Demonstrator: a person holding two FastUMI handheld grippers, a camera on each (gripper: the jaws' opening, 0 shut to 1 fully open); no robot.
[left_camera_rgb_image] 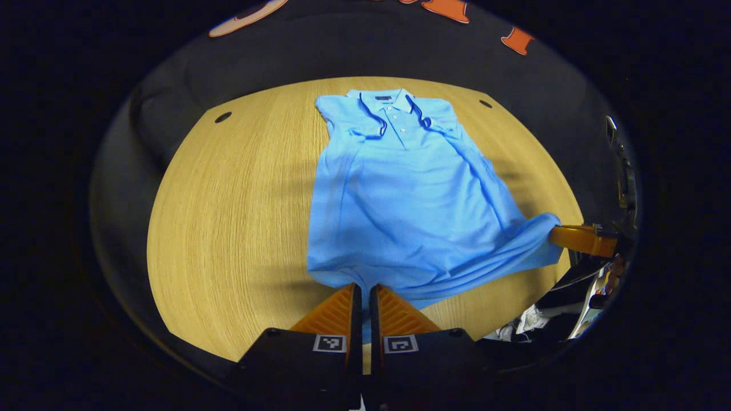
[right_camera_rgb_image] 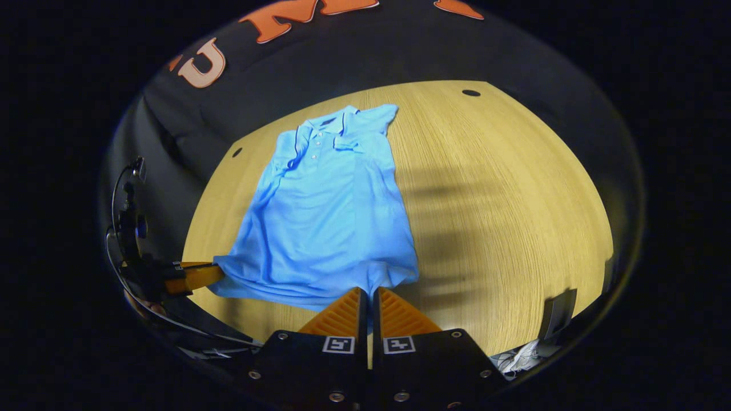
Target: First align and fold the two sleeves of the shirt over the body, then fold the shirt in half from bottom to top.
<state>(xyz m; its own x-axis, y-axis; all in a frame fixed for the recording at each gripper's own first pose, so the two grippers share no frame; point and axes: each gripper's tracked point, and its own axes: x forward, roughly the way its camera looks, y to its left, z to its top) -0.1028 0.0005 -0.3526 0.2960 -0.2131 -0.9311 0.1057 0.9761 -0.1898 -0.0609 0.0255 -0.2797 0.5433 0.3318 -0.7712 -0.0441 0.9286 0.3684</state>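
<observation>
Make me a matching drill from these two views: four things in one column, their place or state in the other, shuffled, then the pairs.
Things:
1. light blue polo shirt
2. shirt's two sleeves
3. left claw
4. round-cornered light wooden table

Places or states:
A. closed at the shirt's bottom hem
B. bare wood grain with small dark holes near the far corners
C. lying face up, collar at the far end
D. already folded in over the chest

Pairs: 1-C, 2-D, 3-A, 4-B
</observation>
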